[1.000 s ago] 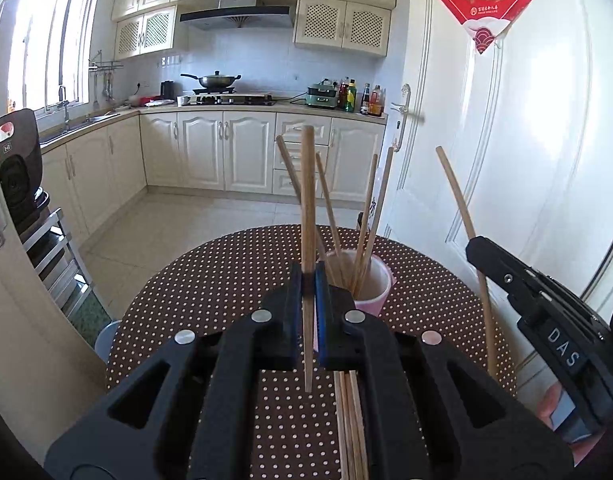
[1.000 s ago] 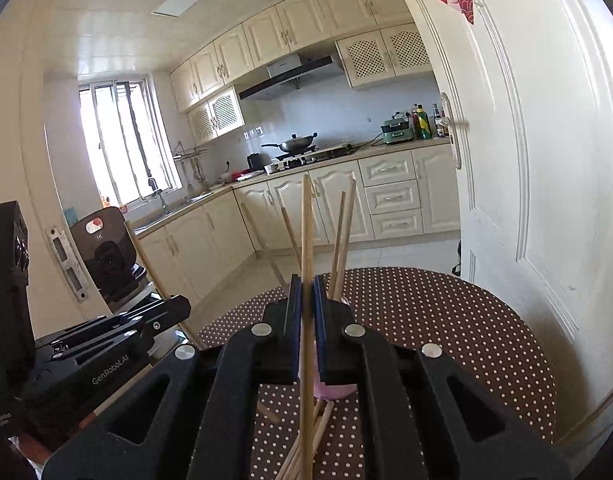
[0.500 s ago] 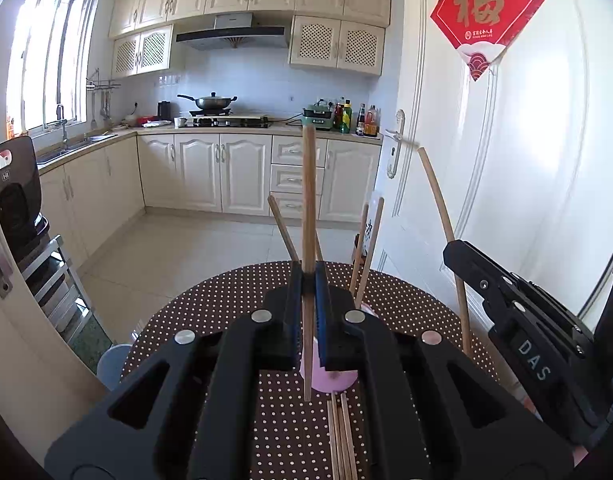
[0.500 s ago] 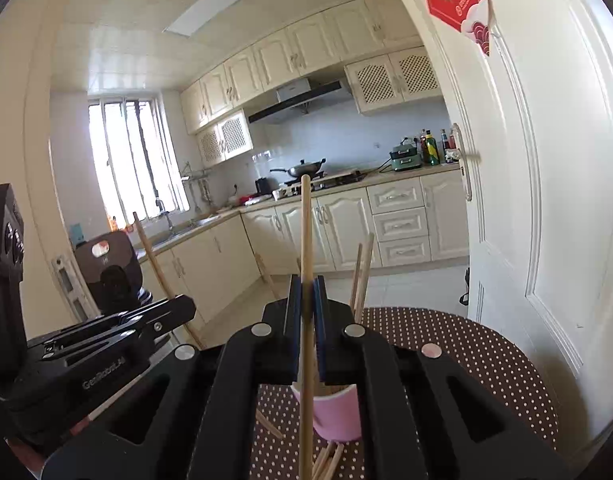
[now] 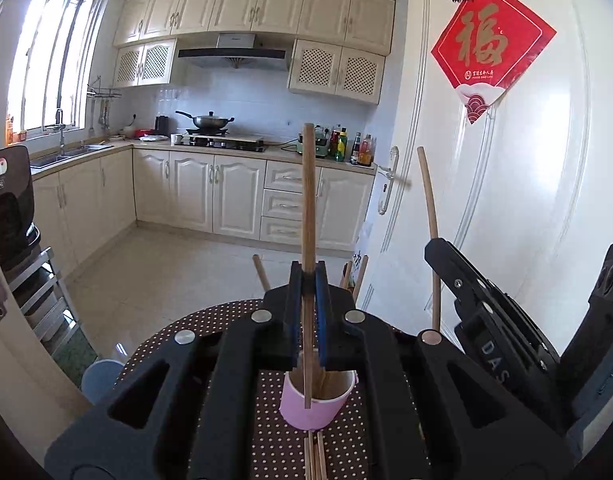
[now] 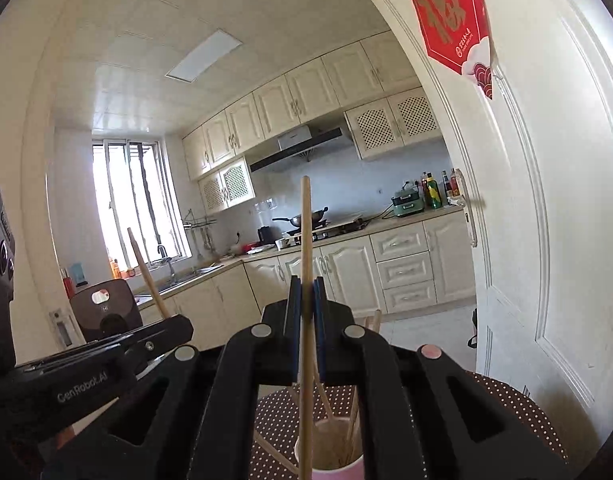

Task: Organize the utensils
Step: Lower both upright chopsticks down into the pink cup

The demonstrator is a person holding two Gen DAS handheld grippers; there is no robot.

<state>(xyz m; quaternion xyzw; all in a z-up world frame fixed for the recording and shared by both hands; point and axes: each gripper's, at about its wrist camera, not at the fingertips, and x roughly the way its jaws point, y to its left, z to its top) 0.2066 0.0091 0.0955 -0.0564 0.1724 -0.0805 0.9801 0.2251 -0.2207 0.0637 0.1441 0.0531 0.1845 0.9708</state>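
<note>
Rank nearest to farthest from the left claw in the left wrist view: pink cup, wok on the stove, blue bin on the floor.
1. pink cup: on the dotted table, right under the left claw, which grips a chopstick.
2. blue bin: on the floor, lower left, past the table edge.
3. wok: on the stove at the far wall.

My home kitchen: cream cabinets (image 5: 242, 4), range hood (image 5: 232, 54), wok (image 5: 210, 121) on stove, sink (image 5: 66, 156) under window (image 5: 50, 60), red door charm (image 5: 492, 46).
</note>
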